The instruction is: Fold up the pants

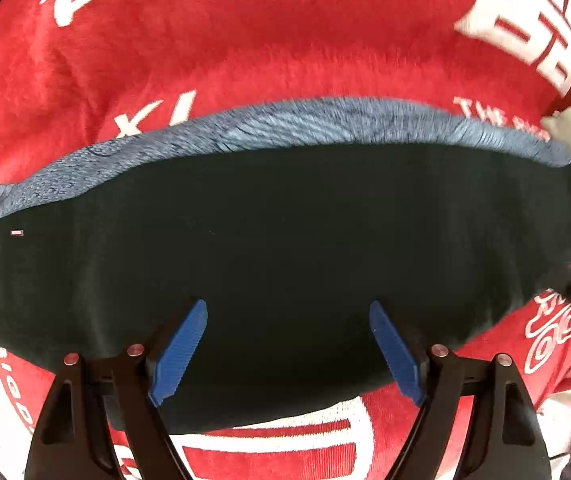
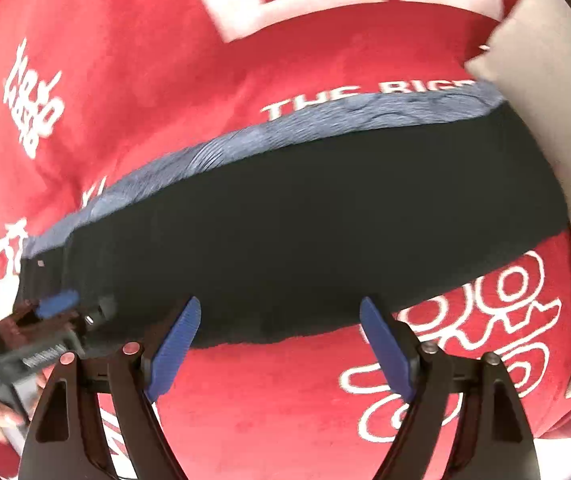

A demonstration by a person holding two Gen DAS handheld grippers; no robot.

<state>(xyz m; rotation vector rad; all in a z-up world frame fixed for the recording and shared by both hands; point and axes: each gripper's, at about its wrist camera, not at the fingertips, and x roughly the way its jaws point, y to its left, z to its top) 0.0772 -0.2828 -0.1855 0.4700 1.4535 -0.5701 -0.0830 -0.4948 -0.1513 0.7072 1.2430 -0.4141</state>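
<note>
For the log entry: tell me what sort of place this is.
Probably a home, likely a bed or sofa: a plush red blanket with white lettering is the work surface, a pale cushion lies at its edge, and dark pants are laid out on it.

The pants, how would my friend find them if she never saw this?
Look for the big red blanket with white writing. Lying flat across its middle is a long dark band, the pants. They are the only near-black thing there, with a fuzzy grey-blue strip along the far edge.
</note>
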